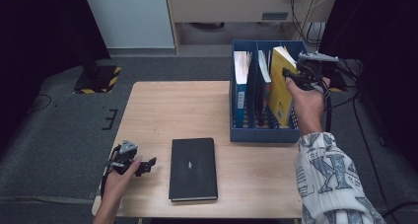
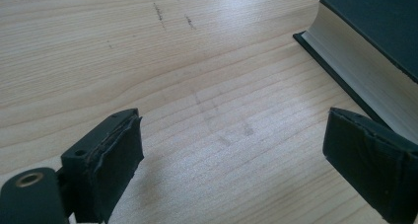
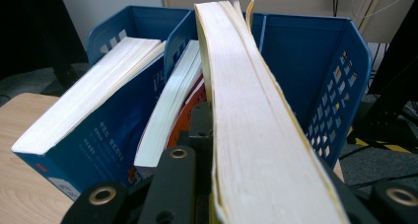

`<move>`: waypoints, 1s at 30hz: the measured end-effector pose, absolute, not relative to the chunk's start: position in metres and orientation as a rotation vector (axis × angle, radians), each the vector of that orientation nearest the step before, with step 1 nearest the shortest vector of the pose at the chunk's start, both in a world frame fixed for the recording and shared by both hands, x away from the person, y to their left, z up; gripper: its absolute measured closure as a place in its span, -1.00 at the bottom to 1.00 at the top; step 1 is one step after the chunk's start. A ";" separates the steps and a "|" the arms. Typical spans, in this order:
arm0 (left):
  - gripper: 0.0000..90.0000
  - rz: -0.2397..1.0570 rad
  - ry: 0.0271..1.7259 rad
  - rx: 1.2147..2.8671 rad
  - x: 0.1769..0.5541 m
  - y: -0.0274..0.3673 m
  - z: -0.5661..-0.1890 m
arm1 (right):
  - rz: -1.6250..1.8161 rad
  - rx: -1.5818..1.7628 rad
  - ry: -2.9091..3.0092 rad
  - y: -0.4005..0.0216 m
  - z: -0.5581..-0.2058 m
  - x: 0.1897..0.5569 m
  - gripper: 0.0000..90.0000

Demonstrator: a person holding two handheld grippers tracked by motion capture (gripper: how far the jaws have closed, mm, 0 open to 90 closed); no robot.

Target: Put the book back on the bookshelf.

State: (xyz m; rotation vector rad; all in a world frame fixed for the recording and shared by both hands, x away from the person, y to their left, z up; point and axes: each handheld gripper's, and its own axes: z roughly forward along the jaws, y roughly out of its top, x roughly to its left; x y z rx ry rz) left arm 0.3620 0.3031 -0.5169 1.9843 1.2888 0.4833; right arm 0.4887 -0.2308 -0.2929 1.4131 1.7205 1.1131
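Note:
A black hardcover book (image 1: pixel 192 168) lies flat near the table's front edge; its page edge (image 2: pixel 365 71) shows beside my left gripper. My left gripper (image 1: pixel 144 166) rests low over the wood to the book's left, open, with bare table between its pads (image 2: pixel 111 160). A blue file rack (image 1: pixel 251 134) stands at the table's right. My right gripper (image 1: pixel 292 74) is shut on a yellow book (image 1: pixel 280 83), which stands tilted in the rack's right compartment; its page block (image 3: pixel 251 135) runs up between the jaws.
A blue-covered book (image 3: pixel 93 130) fills the rack's left compartment and a thinner red-covered one (image 3: pixel 172 120) leans in the middle. The table's left half is bare wood (image 1: pixel 167 110). Cables and dark stands crowd the floor at the right.

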 end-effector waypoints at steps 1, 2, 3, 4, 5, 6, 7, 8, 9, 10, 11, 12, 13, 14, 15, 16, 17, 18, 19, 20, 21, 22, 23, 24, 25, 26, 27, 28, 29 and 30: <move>-0.83 0.483 1.289 1.985 0.362 0.303 -0.517 | 1.113 1.415 1.720 -0.230 -0.293 0.489 0.67; -0.83 0.483 1.288 1.984 0.362 0.303 -0.517 | 1.112 1.413 1.720 -0.230 -0.293 0.490 0.67; -0.83 0.483 1.288 1.984 0.362 0.303 -0.517 | 1.110 1.415 1.719 -0.230 -0.293 0.491 0.67; -0.83 0.483 1.288 1.984 0.362 0.303 -0.517 | 1.111 1.417 1.719 -0.229 -0.294 0.491 0.67; -0.83 0.483 1.287 1.984 0.362 0.303 -0.517 | 1.109 1.417 1.718 -0.229 -0.294 0.492 0.67; -0.83 0.483 1.288 1.983 0.362 0.303 -0.517 | 1.108 1.419 1.718 -0.228 -0.295 0.492 0.67; -0.83 0.483 1.288 1.983 0.362 0.303 -0.517 | 1.105 1.416 1.720 -0.228 -0.295 0.493 0.67; -0.83 0.483 1.288 1.983 0.362 0.303 -0.517 | 1.104 1.417 1.718 -0.227 -0.296 0.494 0.67; -0.83 0.483 1.288 1.983 0.362 0.303 -0.517 | 1.105 1.420 1.717 -0.227 -0.296 0.494 0.67; -0.83 0.483 1.286 1.985 0.362 0.303 -0.517 | 1.103 1.419 1.717 -0.227 -0.296 0.495 0.67; -0.83 0.482 1.286 1.984 0.362 0.303 -0.517 | 1.102 1.420 1.718 -0.226 -0.296 0.495 0.67; -0.83 0.482 1.286 1.985 0.362 0.303 -0.517 | 1.100 1.420 1.716 -0.226 -0.296 0.496 0.67; -0.83 0.482 1.286 1.985 0.362 0.303 -0.517 | 1.097 1.419 1.715 -0.226 -0.296 0.497 0.67; -0.83 0.483 1.286 1.986 0.362 0.303 -0.517 | 1.096 1.419 1.712 -0.225 -0.296 0.498 0.67; -0.83 0.482 1.285 1.986 0.362 0.303 -0.517 | 1.096 1.420 1.709 -0.225 -0.296 0.499 0.67; -0.83 0.482 1.285 1.987 0.362 0.303 -0.517 | 1.097 1.421 1.706 -0.225 -0.296 0.500 0.67; -0.83 0.482 1.284 1.987 0.362 0.303 -0.517 | 1.097 1.424 1.705 -0.225 -0.297 0.501 0.67; -0.83 0.482 1.284 1.987 0.362 0.303 -0.517 | 1.097 1.426 1.703 -0.225 -0.297 0.502 0.67; -0.83 0.482 1.284 1.985 0.362 0.303 -0.517 | 1.095 1.429 1.703 -0.224 -0.297 0.503 0.67; -0.83 0.482 1.283 1.986 0.362 0.303 -0.517 | 1.093 1.426 1.705 -0.224 -0.297 0.504 0.67; -0.83 0.482 1.283 1.986 0.362 0.303 -0.517 | 1.089 1.424 1.705 -0.224 -0.297 0.504 0.67; -0.83 0.481 1.282 1.989 0.362 0.303 -0.517 | 1.085 1.420 1.706 -0.224 -0.297 0.505 0.67; -0.83 0.481 1.281 1.989 0.362 0.302 -0.517 | 1.084 1.422 1.705 -0.224 -0.298 0.506 0.67; -0.83 0.481 1.281 1.989 0.362 0.302 -0.517 | 1.085 1.423 1.701 -0.224 -0.298 0.506 0.67; -0.83 0.481 1.281 1.989 0.362 0.302 -0.517 | 1.086 1.422 1.699 -0.224 -0.299 0.507 0.67; -0.83 0.482 1.281 1.989 0.362 0.302 -0.517 | 1.086 1.426 1.697 -0.223 -0.299 0.508 0.67; -0.83 0.482 1.282 1.987 0.362 0.302 -0.517 | 1.084 1.425 1.697 -0.223 -0.299 0.509 0.67; -0.83 0.482 1.282 1.986 0.362 0.303 -0.517 | 1.079 1.427 1.699 -0.223 -0.300 0.510 0.67; -0.83 0.482 1.282 1.986 0.362 0.303 -0.517 | 1.079 1.427 1.699 -0.223 -0.300 0.510 0.67; -0.83 0.482 1.283 1.983 0.362 0.303 -0.517 | 1.076 1.428 1.694 -0.222 -0.301 0.512 0.67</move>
